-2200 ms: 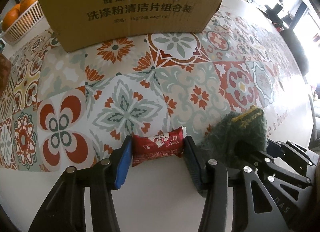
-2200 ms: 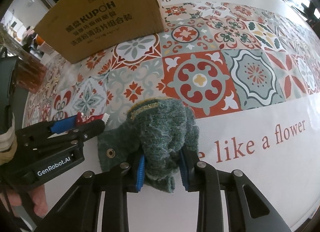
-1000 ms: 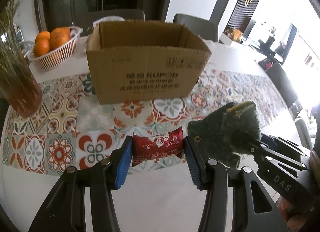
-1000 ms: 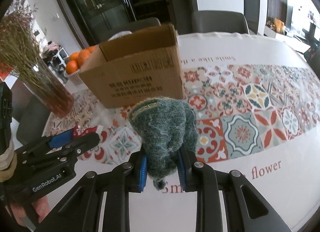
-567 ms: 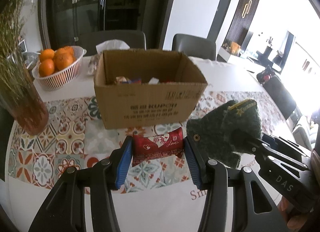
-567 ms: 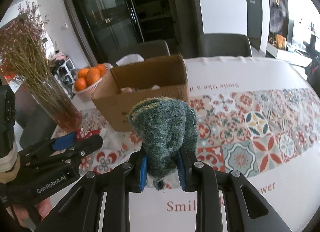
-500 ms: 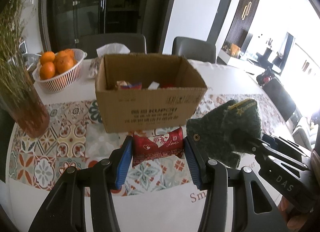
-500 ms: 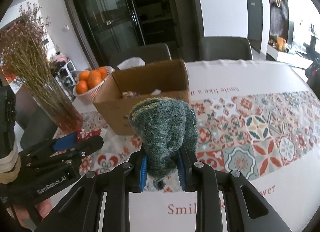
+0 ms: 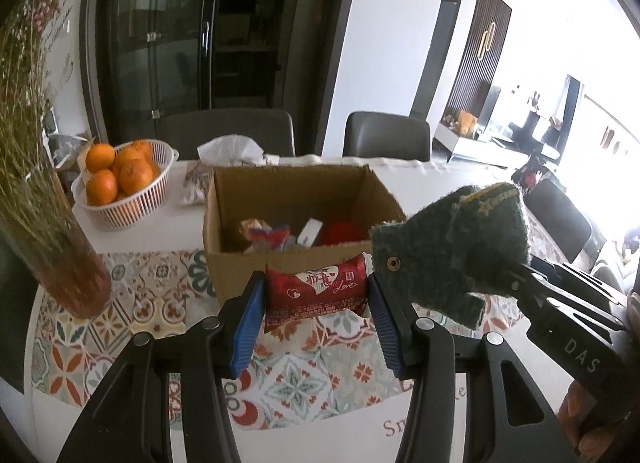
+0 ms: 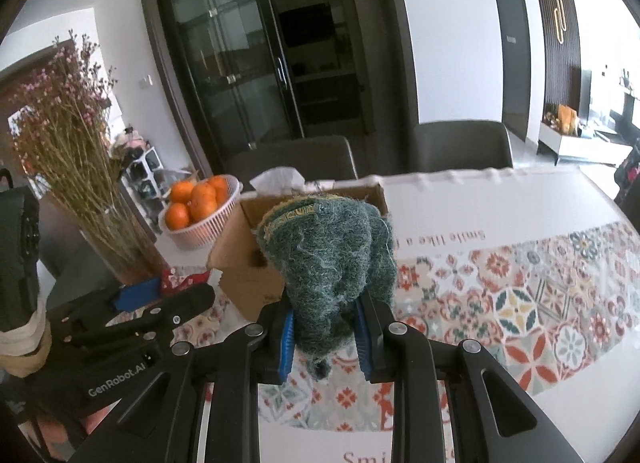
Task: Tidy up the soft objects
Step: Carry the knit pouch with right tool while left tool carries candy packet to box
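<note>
On the patterned tile tablecloth stands an open brown cardboard box holding wrapped items; a white slatted basket of oranges and a glass vase of dried flowers stand to its left. The left gripper, raised above the table in front of the box, is clamped on a red foil snack packet. Beside it, the right gripper is squeezed shut on a dark green woollen knitted glove, also raised in front of the box.
</note>
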Action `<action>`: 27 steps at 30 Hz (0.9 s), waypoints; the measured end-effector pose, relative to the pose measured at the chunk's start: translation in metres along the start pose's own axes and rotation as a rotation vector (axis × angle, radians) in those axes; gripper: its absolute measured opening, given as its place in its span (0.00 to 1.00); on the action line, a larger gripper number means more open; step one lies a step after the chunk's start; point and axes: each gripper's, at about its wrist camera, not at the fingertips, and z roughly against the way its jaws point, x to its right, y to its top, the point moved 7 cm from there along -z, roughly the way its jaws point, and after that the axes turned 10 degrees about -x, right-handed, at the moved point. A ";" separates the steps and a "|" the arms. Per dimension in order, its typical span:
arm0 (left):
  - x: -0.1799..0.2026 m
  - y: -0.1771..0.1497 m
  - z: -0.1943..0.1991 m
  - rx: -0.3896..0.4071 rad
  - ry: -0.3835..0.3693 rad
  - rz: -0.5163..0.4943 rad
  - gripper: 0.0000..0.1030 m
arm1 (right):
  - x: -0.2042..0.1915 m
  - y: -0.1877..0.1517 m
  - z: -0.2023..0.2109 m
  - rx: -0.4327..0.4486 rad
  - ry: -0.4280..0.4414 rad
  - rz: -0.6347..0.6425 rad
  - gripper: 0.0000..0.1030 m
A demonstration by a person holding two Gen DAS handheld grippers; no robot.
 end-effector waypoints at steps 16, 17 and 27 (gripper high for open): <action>-0.016 0.046 0.005 0.066 0.047 -0.019 0.49 | -0.013 0.057 -0.013 0.048 0.031 0.058 0.25; -0.016 0.049 0.004 0.068 0.050 -0.022 0.49 | -0.013 0.061 -0.016 0.042 0.034 0.059 0.25; -0.027 0.076 -0.014 0.061 0.070 -0.033 0.49 | -0.012 0.088 -0.052 -0.021 0.057 0.073 0.25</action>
